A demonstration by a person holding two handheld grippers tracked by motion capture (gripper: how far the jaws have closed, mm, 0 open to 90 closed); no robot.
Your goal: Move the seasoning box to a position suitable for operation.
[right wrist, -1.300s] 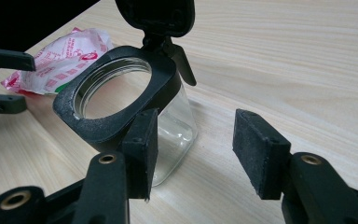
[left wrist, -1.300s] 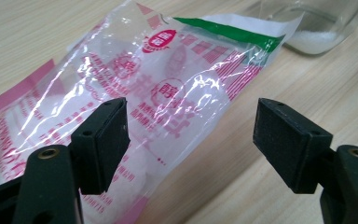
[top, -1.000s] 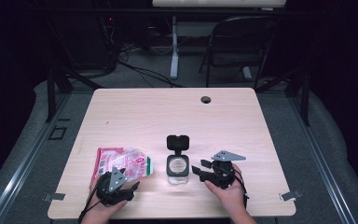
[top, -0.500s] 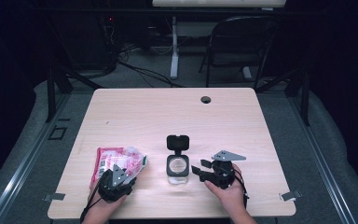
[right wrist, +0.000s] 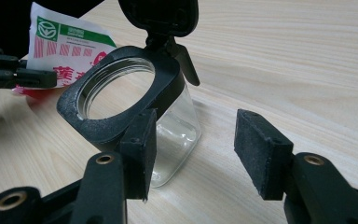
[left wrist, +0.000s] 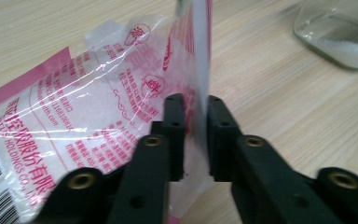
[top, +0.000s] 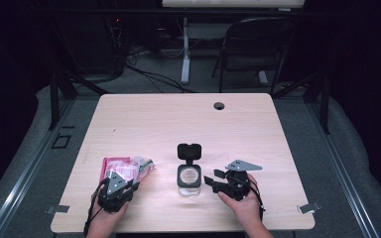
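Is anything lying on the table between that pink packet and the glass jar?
No. In the high view, only bare table separates the packet from the jar.

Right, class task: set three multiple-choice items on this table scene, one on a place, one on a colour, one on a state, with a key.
1. Where does the glass jar stand?
A. between the two grippers
B. by the table's round hole
C. on the chair

2. What colour is the print on the clear bag?
A. blue
B. pink-red
C. yellow

3. How is the jar's black lid?
A. flipped open
C. lying on the floor
B. shut

Key: 1 A, the jar sits between the left gripper and the right gripper; 2 B, pink-red lettering; 3 A, the lid stands up behind the jar's open mouth.
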